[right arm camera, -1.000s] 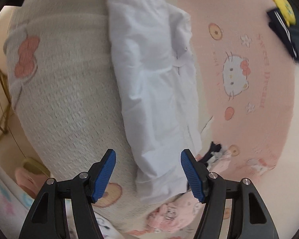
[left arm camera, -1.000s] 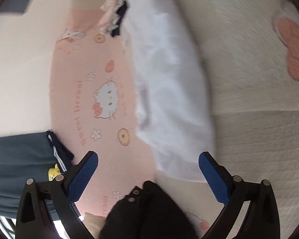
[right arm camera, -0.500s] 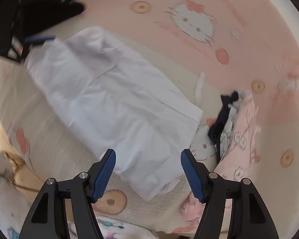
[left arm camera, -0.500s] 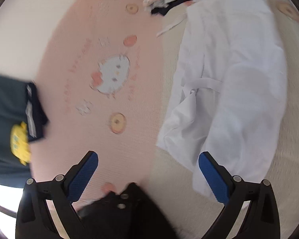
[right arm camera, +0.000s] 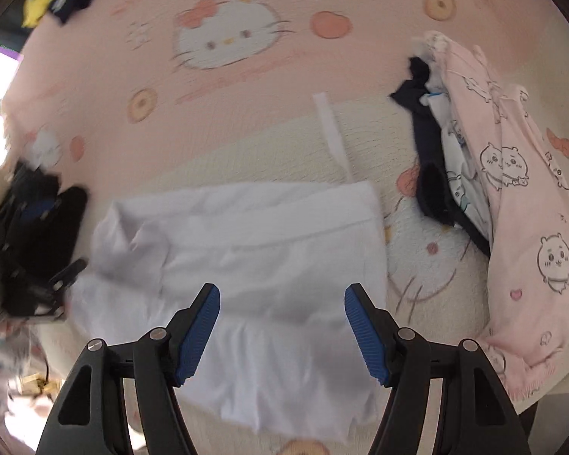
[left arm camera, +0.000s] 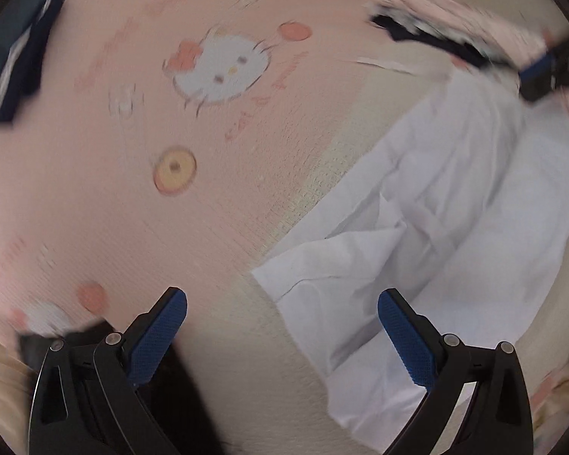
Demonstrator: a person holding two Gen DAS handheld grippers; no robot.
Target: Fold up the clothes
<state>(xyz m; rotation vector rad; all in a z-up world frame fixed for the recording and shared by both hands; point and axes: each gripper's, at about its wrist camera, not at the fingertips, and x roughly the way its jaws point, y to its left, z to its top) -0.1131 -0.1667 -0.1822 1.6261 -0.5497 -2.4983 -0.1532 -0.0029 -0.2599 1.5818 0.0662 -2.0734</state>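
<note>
Though it lies partly doubled over itself on the cream part of the bedspread (right arm camera: 269, 151), just below the printed cat face (right arm camera: 227, 40), the white garment (right arm camera: 261, 250) looks thin, light and limp, so I judge it will sag and slide rather than hold a crease. Both the left gripper (left arm camera: 282, 337) and the right gripper (right arm camera: 282, 326) hover over it with jaws spread wide, holding nothing. A hemmed edge or corner (left arm camera: 269, 276) seems the surest place to pinch.
</note>
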